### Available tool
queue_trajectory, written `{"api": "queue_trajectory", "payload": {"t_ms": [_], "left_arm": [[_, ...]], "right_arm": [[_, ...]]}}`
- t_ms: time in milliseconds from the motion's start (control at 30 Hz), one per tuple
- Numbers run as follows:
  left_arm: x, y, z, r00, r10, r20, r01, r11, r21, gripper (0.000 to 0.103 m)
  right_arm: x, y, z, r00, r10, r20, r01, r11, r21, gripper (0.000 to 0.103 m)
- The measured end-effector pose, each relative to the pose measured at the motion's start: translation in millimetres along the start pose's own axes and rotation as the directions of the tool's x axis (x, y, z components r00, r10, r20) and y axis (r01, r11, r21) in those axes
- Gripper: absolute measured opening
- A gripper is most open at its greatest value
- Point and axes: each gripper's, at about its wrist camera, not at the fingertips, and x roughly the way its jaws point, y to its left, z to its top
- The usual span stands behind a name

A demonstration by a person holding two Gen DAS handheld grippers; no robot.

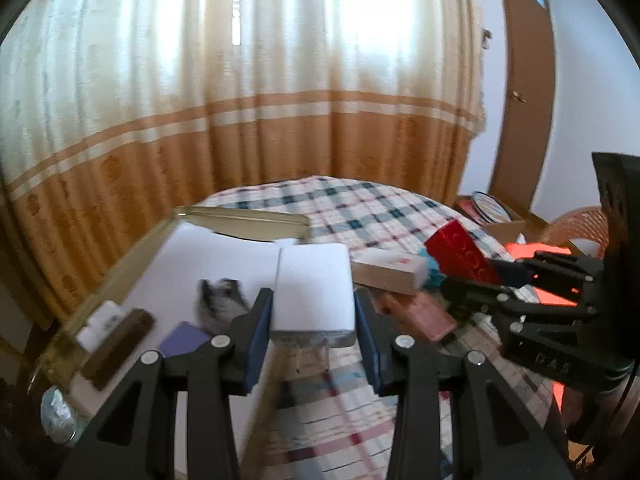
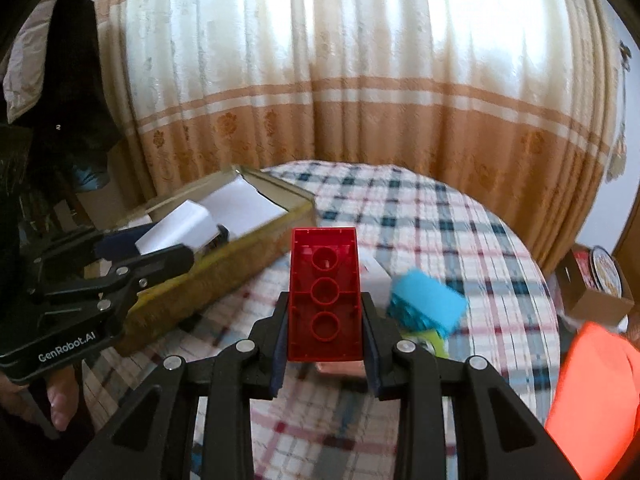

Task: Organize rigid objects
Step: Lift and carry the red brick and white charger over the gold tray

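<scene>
My left gripper (image 1: 312,298) is shut on a white rectangular block (image 1: 314,276), held above the near right edge of a gold-rimmed box (image 1: 120,264). The right wrist view shows this white block (image 2: 180,224) over the box (image 2: 208,276), in the left gripper (image 2: 156,246). My right gripper (image 2: 325,300) is shut on a red toy brick (image 2: 324,280), hollow underside towards the camera, lifted off the plaid tablecloth (image 2: 440,232). From the left wrist view, the red brick (image 1: 460,252) and right gripper (image 1: 486,280) are at the right.
In the box lie a brown bar (image 1: 116,348), a purple block (image 1: 184,340) and a blurred grey thing (image 1: 224,300). On the cloth are a white-and-wood block (image 1: 388,272), a pink block (image 1: 428,316) and a blue block (image 2: 428,304). A cardboard box (image 2: 596,292) stands at the right.
</scene>
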Motion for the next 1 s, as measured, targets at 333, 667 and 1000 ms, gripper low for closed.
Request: {"api": "queue_trajectory", "payload": {"t_ms": [333, 667, 1000], "left_arm": [[1, 51, 5, 0.993, 0.107, -0.039, -0.111, 0.989, -0.099, 0.039], [3, 88, -3, 0.975, 0.196, -0.106, -0.210, 0.967, -0.143, 0.039], [12, 106, -15, 0.952, 0.238, -0.194, -0.270, 0.949, -0.160, 0.039]], "right_arm": [[15, 37, 42, 0.997, 0.074, 0.020, -0.071, 0.992, -0.100, 0.034], [43, 68, 68, 0.989, 0.149, 0.001, -0.147, 0.977, -0.156, 0.034], [71, 95, 76, 0.979, 0.199, -0.052, -0.206, 0.958, -0.199, 0.034]]}}
